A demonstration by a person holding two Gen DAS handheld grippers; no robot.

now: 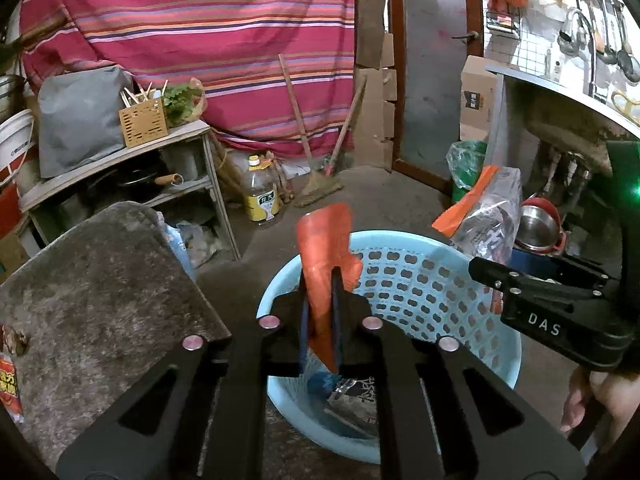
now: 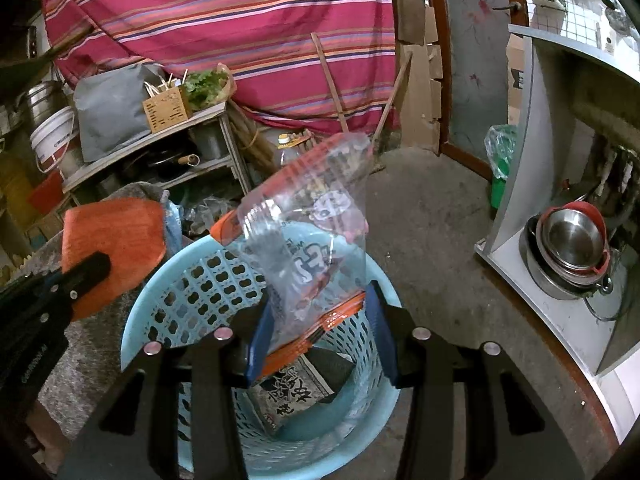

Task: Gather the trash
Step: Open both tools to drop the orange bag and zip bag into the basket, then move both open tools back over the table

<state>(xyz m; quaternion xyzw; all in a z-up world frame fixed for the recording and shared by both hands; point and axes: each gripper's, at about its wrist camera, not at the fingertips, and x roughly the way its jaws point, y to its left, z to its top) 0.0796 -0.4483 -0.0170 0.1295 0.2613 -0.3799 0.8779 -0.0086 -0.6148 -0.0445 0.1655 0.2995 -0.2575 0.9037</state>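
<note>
two grippers hold trash over a blue basket on a concrete floor.

the left gripper pinches an orange wrapper upright between closed fingers, above the basket's near rim. the right gripper stands open, a clear plastic bag with orange edging sitting between its spread fingers, touching the left one, over the basket mouth. a printed packet lies at the basket's bottom. a grey mat sits beside it.
</note>
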